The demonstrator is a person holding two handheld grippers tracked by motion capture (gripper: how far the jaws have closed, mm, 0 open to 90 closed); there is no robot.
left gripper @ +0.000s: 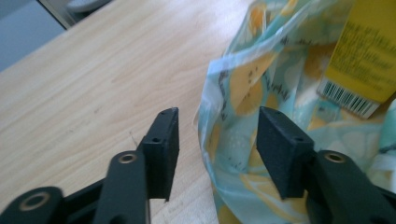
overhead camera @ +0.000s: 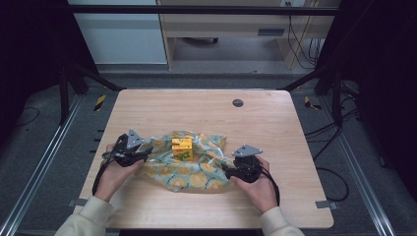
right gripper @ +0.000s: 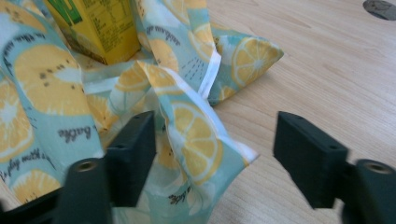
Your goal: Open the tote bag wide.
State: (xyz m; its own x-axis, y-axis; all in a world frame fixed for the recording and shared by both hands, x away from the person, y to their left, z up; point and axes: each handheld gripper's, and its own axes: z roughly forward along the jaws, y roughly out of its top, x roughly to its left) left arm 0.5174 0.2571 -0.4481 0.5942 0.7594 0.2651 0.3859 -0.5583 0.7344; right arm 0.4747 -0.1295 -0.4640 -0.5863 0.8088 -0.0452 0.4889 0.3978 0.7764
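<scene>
A lemon-print cloth (overhead camera: 189,164) lies crumpled on the table (overhead camera: 275,128), near its front edge. A yellow carton (overhead camera: 182,148) stands upright on the cloth's middle. The left gripper (left gripper: 217,140) is wide open, a raised cloth edge between its jaws. The right gripper (right gripper: 215,149) is wide open around a cloth corner.

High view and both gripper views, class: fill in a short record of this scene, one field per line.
Surface: wooden table
Cloth: lemon-print cloth, crumpled, lying on the table
Box: yellow carton, upright on the cloth
Left gripper: jaws open, cloth edge between them
Right gripper: jaws open, a cloth corner between them
Hands: one holding each gripper, at opposite ends of the cloth
</scene>
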